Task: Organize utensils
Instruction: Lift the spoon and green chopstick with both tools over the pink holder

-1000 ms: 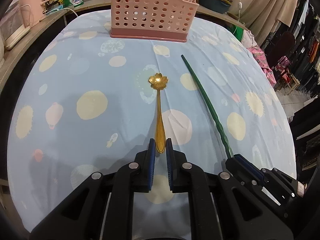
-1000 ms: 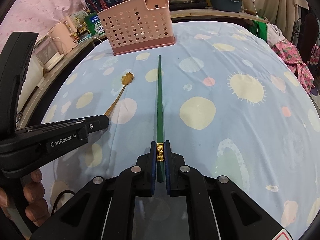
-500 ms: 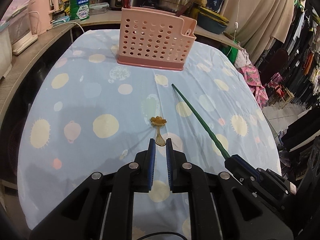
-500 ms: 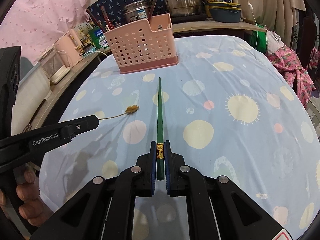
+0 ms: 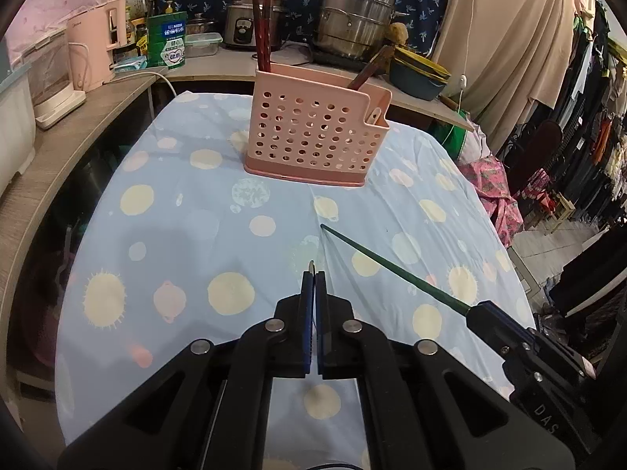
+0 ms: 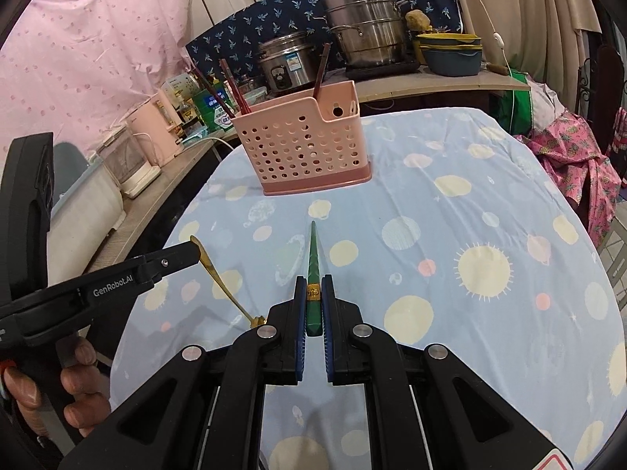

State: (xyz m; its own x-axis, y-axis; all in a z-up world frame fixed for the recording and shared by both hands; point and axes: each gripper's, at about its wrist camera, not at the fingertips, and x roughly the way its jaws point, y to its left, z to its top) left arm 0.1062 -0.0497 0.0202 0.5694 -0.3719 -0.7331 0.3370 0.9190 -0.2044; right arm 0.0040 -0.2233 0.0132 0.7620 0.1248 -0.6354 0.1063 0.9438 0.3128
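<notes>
My left gripper [image 5: 313,274] is closing tight on the handle end of a gold flower spoon [image 6: 221,282]. Only the handle tip [image 5: 311,264] shows in the left wrist view. In the right wrist view the spoon hangs down from the left gripper [image 6: 194,252], bowl lowest, above the cloth. My right gripper [image 6: 313,288] is shut on the thick end of a green chopstick [image 6: 313,250], which points toward the pink perforated utensil basket [image 6: 301,149]. The left wrist view shows that chopstick [image 5: 392,266] slanting up from the right gripper [image 5: 476,309]. The basket [image 5: 313,137] holds dark red chopsticks [image 5: 263,31].
A blue cloth with pale dots [image 5: 176,235] covers the round table. Behind the basket a counter carries steel pots [image 5: 352,19], a rice cooker [image 5: 250,23], a green tin [image 5: 166,45] and a pink kettle [image 5: 98,47]. Clothes hang at the right. A hand [image 6: 82,391] grips the left tool.
Both grippers have risen with their utensils. The spoon has left the cloth and now hangs from the left gripper; the chopstick's tip is off the cloth too.
</notes>
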